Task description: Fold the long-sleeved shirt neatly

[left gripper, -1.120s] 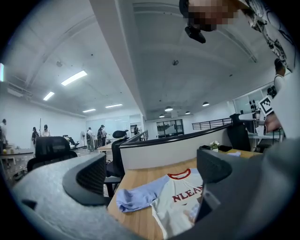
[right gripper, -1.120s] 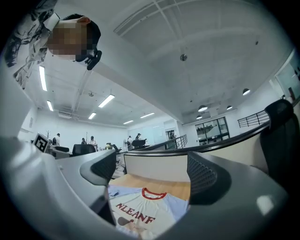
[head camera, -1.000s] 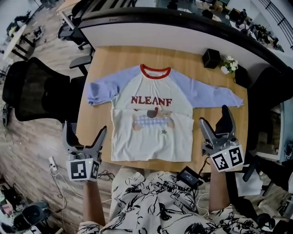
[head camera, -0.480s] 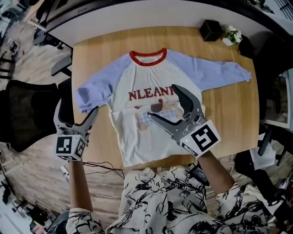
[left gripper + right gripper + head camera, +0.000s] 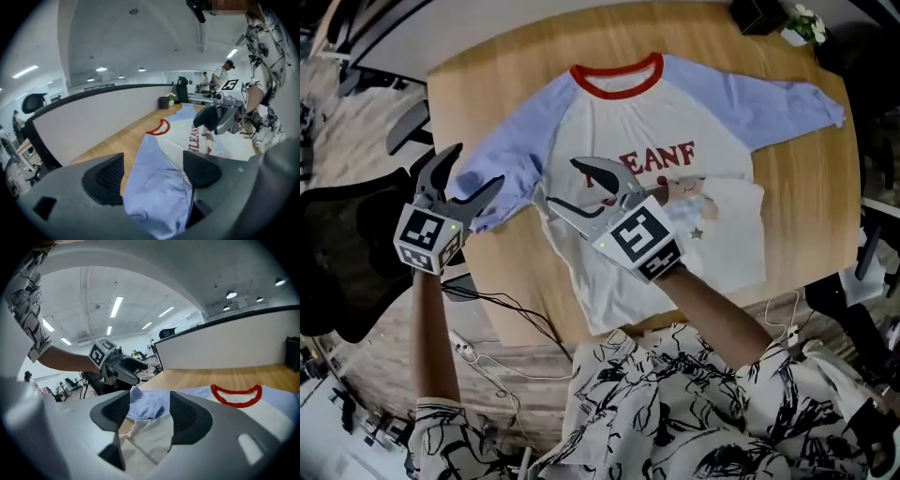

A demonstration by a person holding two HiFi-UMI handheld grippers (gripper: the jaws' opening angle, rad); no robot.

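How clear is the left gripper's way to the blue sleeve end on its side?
Probably yes. The left gripper is at the sleeve end; its jaws have just been closing, the blue cloth lies between them, nothing else is in the way, and the pads don't seem to press it yet.

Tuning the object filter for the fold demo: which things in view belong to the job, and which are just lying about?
Job: long-sleeved shirt; its blue sleeve; left gripper, jaws around that sleeve; right gripper, at the shirt's side edge. Both grippers' jaws have just been closing, neither pinching cloth yet.
Lying about: black box; flower pot; office chair; cables.
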